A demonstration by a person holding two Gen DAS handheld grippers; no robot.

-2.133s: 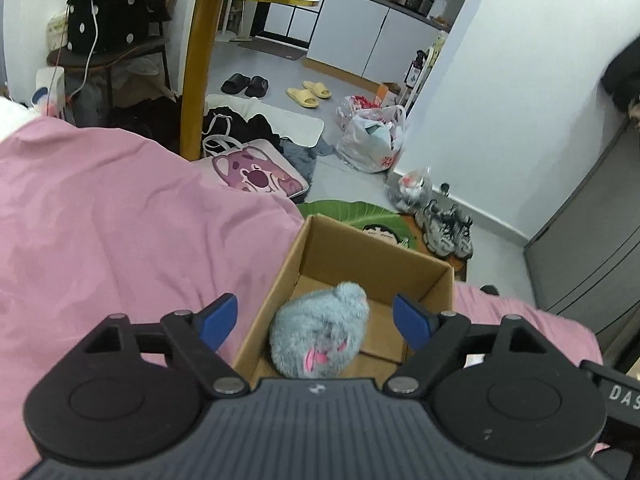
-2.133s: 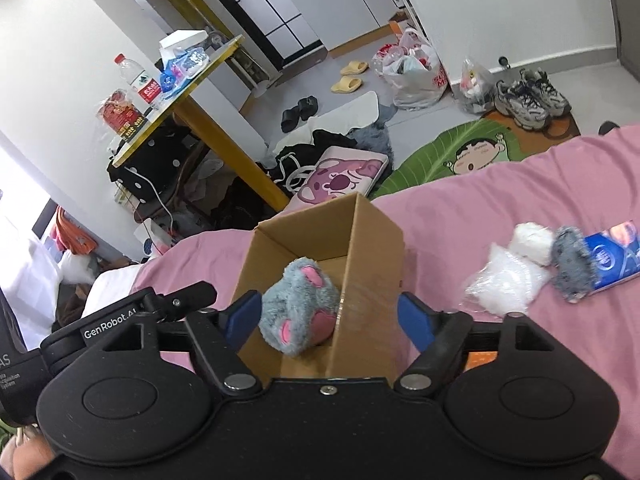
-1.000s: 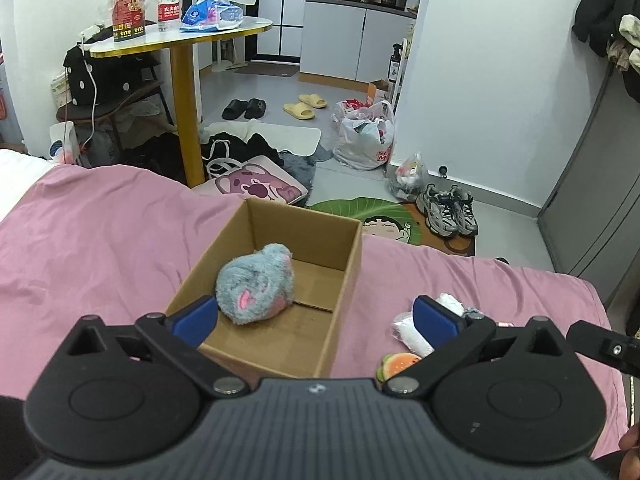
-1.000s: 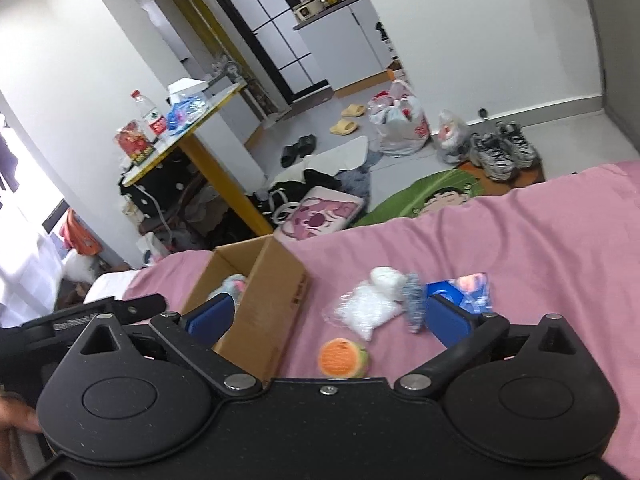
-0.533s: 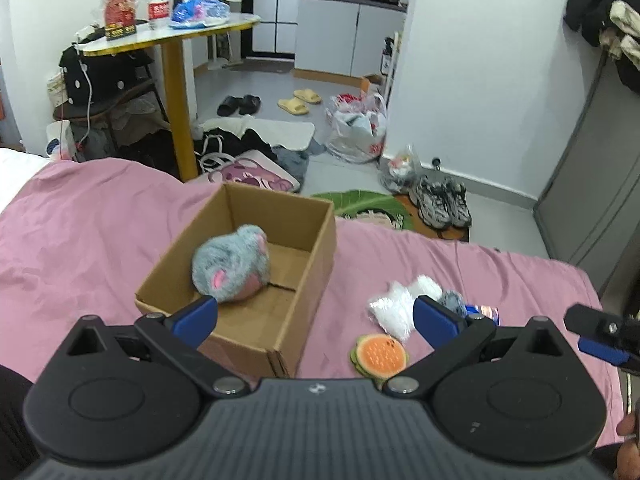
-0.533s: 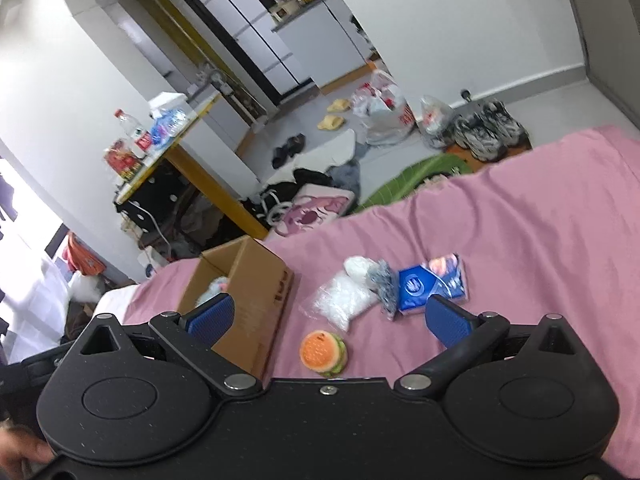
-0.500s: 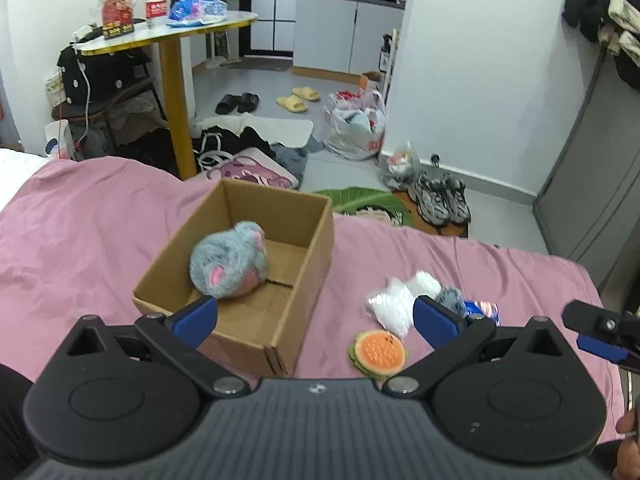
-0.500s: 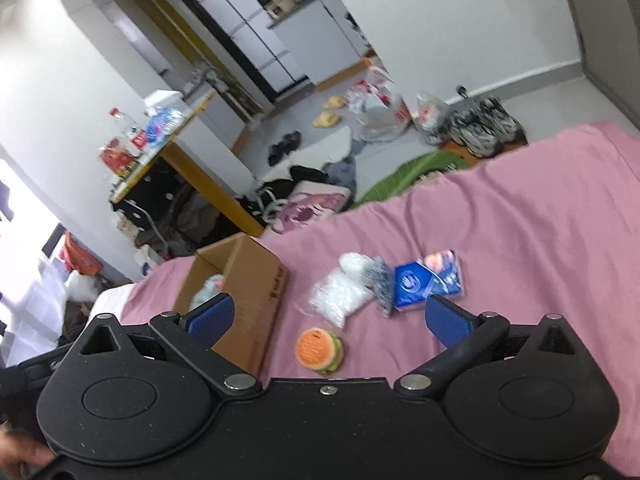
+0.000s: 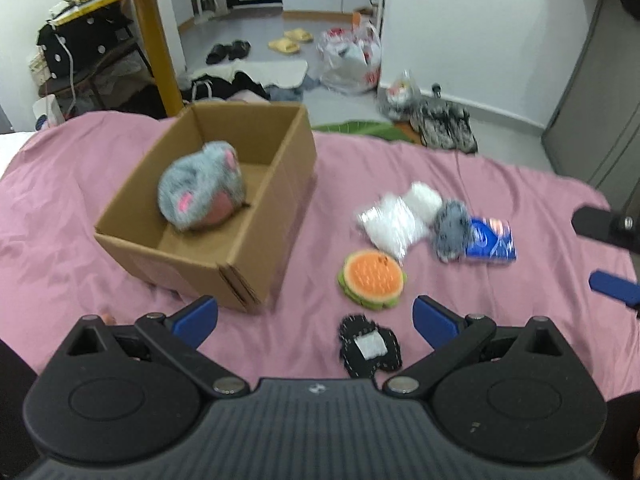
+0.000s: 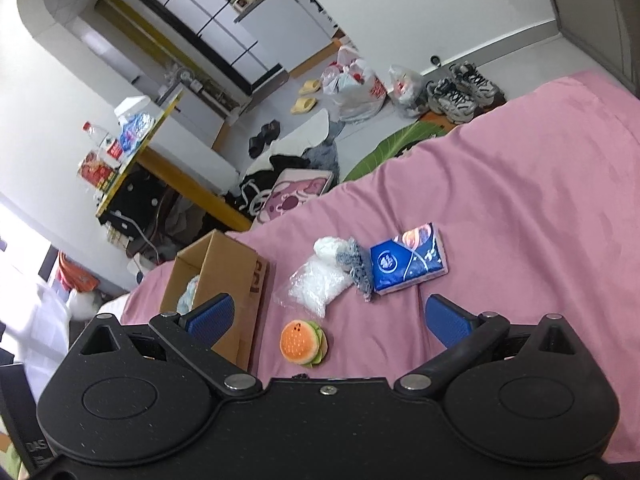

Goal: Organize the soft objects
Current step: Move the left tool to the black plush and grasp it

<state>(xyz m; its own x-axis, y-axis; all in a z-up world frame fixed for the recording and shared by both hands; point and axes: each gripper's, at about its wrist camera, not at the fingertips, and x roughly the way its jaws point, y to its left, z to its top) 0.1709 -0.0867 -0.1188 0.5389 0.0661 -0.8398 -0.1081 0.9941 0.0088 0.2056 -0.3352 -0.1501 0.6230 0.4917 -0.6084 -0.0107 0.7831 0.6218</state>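
Tools, left [image 9: 315,322] and right [image 10: 336,318], are held released; the round orange-and-green plush burger [image 10: 303,343], seemingly nearest, should be pinched gently.

White walls [image 10: 420,12] enclose a grey floor [image 9: 328,28] littered with plastic bags [image 10: 354,80], yellow slippers [image 10: 306,96], black slippers [image 10: 264,136], a pair of sneakers [image 10: 460,88] and a green mat [image 10: 392,144]. A yellow-legged table [image 9: 158,52] at left carries a bottle [image 10: 100,136] and packets, a black polka-dot bag [image 9: 80,40] sits beneath it, and white cabinets [image 10: 224,12] stand in the far kitchen area. A pink bedspread [image 10: 540,200] fills the foreground, a grey panel, possibly a wardrobe [image 9: 600,92], stands at right, and bright daylight enters at the far left [image 10: 16,232].
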